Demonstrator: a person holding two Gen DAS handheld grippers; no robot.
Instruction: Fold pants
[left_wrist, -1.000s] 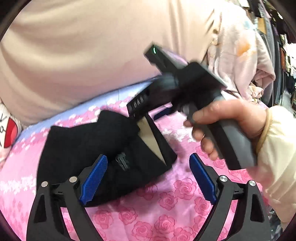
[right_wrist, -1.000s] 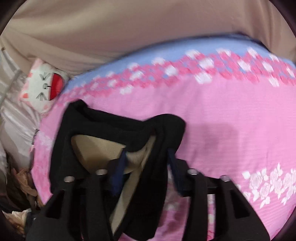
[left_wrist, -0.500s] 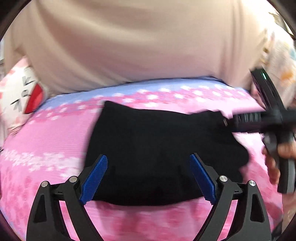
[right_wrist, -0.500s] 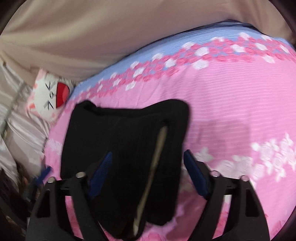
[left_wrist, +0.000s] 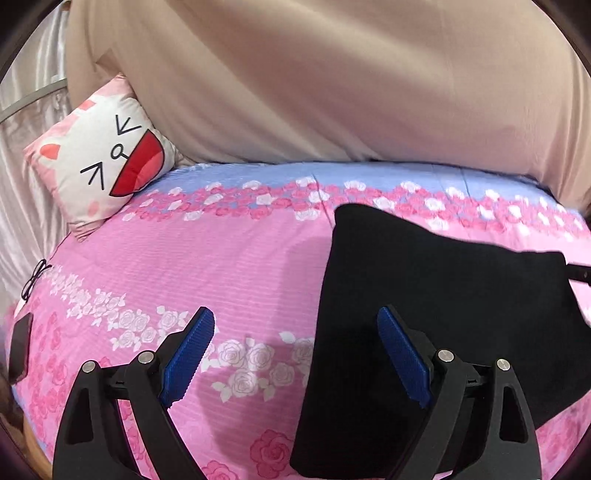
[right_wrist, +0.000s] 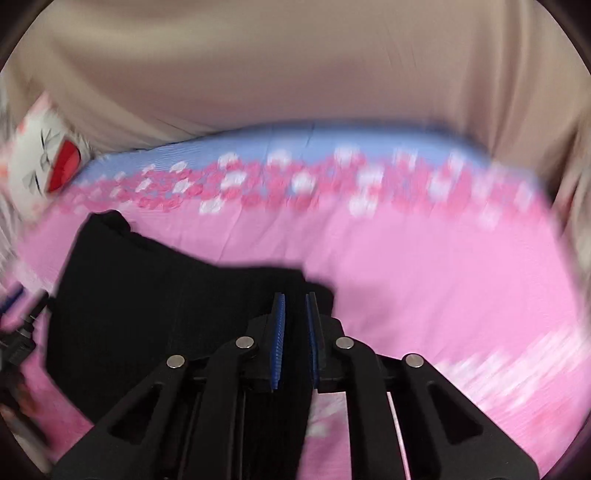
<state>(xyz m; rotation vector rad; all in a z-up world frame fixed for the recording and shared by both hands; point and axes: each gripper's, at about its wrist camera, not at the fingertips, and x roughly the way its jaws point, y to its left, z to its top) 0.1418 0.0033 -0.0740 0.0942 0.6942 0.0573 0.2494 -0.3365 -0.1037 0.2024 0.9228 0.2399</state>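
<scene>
Black, soft, limp folded pants (left_wrist: 436, 314) lie on the bed (left_wrist: 221, 266); right gripper (right_wrist: 295, 332) jaws have just closed on their right edge, left gripper (left_wrist: 295, 354) jaws wide, empty.

The black pants (left_wrist: 436, 332) lie folded into a flat, compact bundle on the pink rose-print bedsheet (left_wrist: 207, 273). Their far corner (a blunt point) reaches toward the sheet's blue band, well apart from the cat-face pillow (left_wrist: 99, 162).
</scene>
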